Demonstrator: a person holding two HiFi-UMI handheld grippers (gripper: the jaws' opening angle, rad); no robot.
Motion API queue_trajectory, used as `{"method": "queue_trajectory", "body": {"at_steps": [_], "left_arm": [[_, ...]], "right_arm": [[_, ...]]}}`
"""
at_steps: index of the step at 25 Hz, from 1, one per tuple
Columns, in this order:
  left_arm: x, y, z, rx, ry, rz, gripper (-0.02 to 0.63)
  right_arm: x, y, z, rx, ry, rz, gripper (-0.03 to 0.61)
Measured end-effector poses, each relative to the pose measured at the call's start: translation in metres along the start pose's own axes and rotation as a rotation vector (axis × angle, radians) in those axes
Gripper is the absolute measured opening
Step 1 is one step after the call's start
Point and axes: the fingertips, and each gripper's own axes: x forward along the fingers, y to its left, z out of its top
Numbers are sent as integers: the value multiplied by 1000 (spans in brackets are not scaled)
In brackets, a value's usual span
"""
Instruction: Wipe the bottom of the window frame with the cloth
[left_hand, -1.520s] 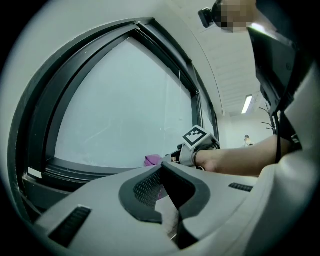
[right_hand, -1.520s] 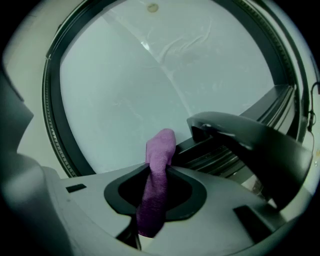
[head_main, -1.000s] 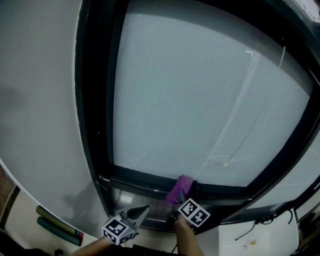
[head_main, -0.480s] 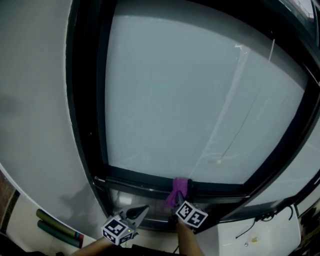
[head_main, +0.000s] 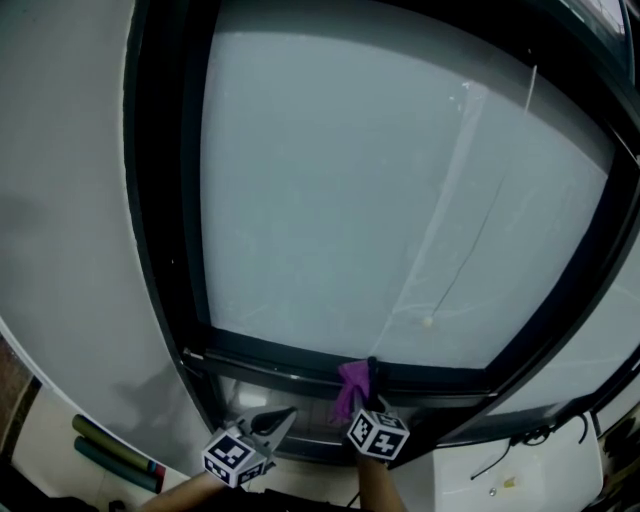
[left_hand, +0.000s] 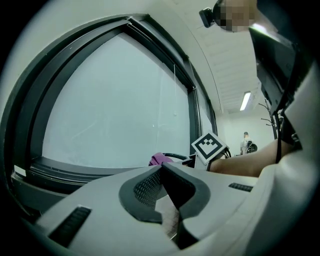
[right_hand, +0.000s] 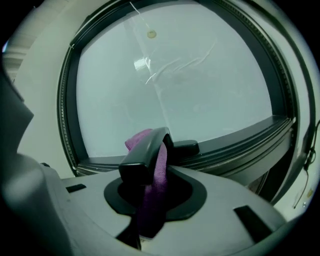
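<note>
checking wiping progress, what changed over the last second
The right tool, shut on the purple cloth, edged slightly left in the head view, but the window frame shifted likewise, so mostly the camera moved. Grip unchanged; left tool stayed shut and empty.

The left gripper has its grey jaws closed tip to tip, with nothing between them. Just past the tips, a purple cloth lies against the bottom rail of the dark window frame, below the frosted glass pane. Beside the purple cloth on the right is the right gripper's white marker cube, with a bare forearm behind it.
</note>
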Motion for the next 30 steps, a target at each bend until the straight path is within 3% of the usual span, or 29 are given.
{"method": "queue_trajectory", "body": {"at_steps": [3, 9, 16, 24, 30], "left_arm": [[8, -7, -1, -6, 2, 5, 5], [29, -26, 1, 2, -23, 20, 5], [52, -43, -3, -8, -39, 52, 5], [59, -50, -2, -25, -22, 70, 5], [68, -45, 4, -22, -27, 27, 5]], "right_arm": [[-3, -3, 2, -43, 15, 20, 89], [-8, -8, 3, -235, 51, 47, 89], [-11, -29, 13, -349, 78, 88, 89], [-16, -56, 28, -357, 94, 58, 89], [-11, -62, 38, -338, 140, 34, 89]]}}
